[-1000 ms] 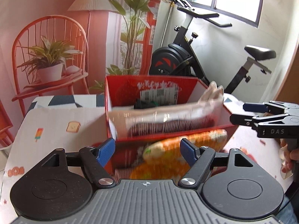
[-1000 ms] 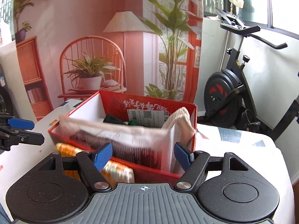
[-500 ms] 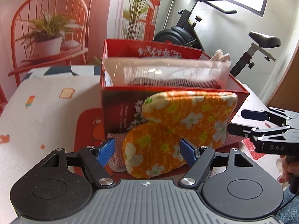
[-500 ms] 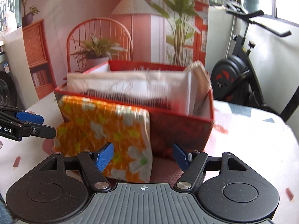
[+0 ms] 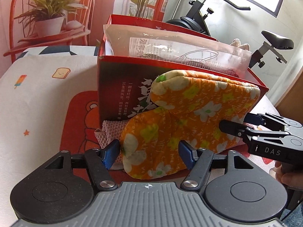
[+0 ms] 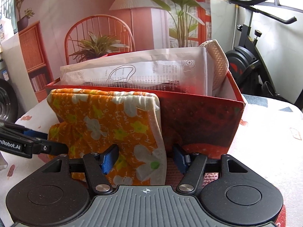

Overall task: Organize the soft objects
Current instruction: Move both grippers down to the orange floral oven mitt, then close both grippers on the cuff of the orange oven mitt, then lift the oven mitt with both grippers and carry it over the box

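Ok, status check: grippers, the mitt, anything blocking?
Left gripper open around orange oven mitt tip. Right gripper open at its cuff end. Mitt leans outside red box; plastic packet fills the box's near side.

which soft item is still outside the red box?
The orange floral oven mitt, propped against the red box front wall between both open grippers. The cream knit piece and the clear plastic packet sit inside.

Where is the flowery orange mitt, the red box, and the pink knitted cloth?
flowery orange mitt (image 5: 198,113), left wrist view, middle of its quilted body.
red box (image 6: 200,119), right wrist view, bare front wall.
pink knitted cloth (image 5: 111,130), left wrist view, corner under the mitt.
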A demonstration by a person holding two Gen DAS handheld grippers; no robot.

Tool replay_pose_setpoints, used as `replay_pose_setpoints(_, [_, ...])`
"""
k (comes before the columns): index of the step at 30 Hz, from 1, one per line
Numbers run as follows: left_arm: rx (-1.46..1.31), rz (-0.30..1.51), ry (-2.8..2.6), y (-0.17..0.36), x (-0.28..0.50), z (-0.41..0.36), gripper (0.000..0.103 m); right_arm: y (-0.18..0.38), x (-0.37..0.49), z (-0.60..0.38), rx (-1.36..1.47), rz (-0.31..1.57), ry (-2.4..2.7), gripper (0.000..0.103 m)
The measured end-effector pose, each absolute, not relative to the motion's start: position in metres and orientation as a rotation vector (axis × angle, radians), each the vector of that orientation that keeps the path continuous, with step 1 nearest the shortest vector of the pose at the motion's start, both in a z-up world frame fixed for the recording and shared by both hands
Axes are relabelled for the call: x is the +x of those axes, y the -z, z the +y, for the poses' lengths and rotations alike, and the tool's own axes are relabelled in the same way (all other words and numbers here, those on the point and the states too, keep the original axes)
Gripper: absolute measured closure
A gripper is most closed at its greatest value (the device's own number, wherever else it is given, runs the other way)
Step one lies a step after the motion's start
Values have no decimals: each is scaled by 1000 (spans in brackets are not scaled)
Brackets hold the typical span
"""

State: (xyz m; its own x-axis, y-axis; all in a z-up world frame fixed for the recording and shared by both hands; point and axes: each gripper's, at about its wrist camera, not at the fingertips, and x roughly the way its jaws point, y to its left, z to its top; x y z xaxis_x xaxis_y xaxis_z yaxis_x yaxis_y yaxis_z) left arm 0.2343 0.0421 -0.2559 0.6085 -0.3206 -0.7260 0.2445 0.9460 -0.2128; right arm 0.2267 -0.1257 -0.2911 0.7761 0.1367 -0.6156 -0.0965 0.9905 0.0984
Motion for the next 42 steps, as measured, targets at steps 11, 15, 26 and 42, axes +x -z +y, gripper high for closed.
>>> replay_pose_setpoints(11, [-100, 865, 307, 261, 232, 44, 67, 300, 218, -132, 177, 645, -105, 78])
replay_pose_setpoints(15, [-122, 859, 298, 261, 226, 50, 80, 301, 207, -133, 224, 633, -97, 88])
replay_pose_setpoints(26, [-160, 847, 297, 264, 180, 47, 84, 311, 151, -141, 353, 645, -83, 92])
replay_pose_setpoints(42, [-90, 726, 290, 253, 146, 42, 85, 292, 133, -133, 296, 594, -105, 93])
